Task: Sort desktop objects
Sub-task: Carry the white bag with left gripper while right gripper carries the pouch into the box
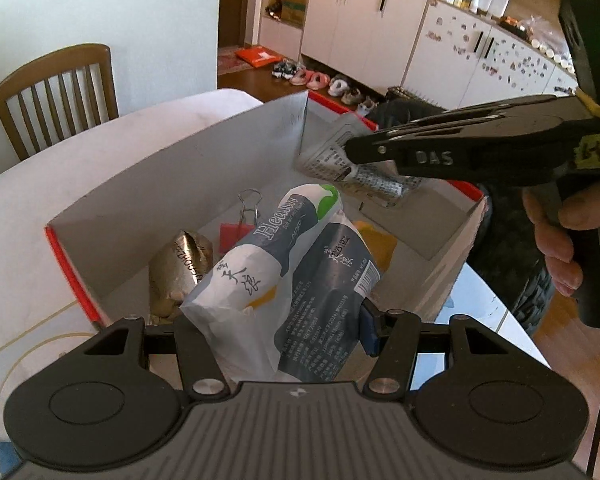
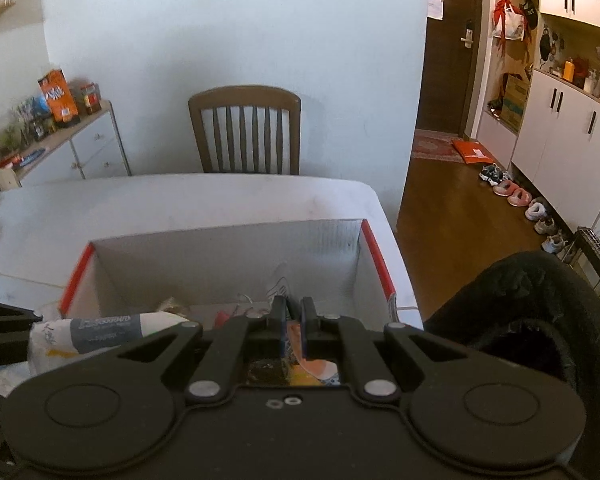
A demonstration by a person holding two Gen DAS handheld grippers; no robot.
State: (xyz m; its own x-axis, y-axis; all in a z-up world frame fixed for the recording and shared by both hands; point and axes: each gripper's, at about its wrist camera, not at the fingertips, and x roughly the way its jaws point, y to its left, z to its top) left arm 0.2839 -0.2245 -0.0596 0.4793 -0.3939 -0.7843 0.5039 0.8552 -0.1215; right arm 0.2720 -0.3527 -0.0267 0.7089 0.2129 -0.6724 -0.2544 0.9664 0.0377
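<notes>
An open cardboard box [image 1: 188, 184] with red edges stands on the white table; it also shows in the right wrist view [image 2: 228, 256]. My left gripper [image 1: 276, 320] is shut on a white and grey tissue pack [image 1: 296, 264] and holds it over the box. My right gripper [image 2: 293, 312] is shut on a silver printed packet [image 1: 364, 168] and holds it over the box's far right corner. In the left wrist view the right gripper [image 1: 352, 150] comes in from the right. The tissue pack also shows at the left of the right wrist view [image 2: 96, 330].
Inside the box lie a gold foil wrapper [image 1: 180, 268], a red binder clip [image 1: 240, 228] and a yellow piece [image 1: 374, 240]. A wooden chair [image 2: 246, 132] stands beyond the table [image 2: 180, 200]. Cabinets and shoes line the right wall.
</notes>
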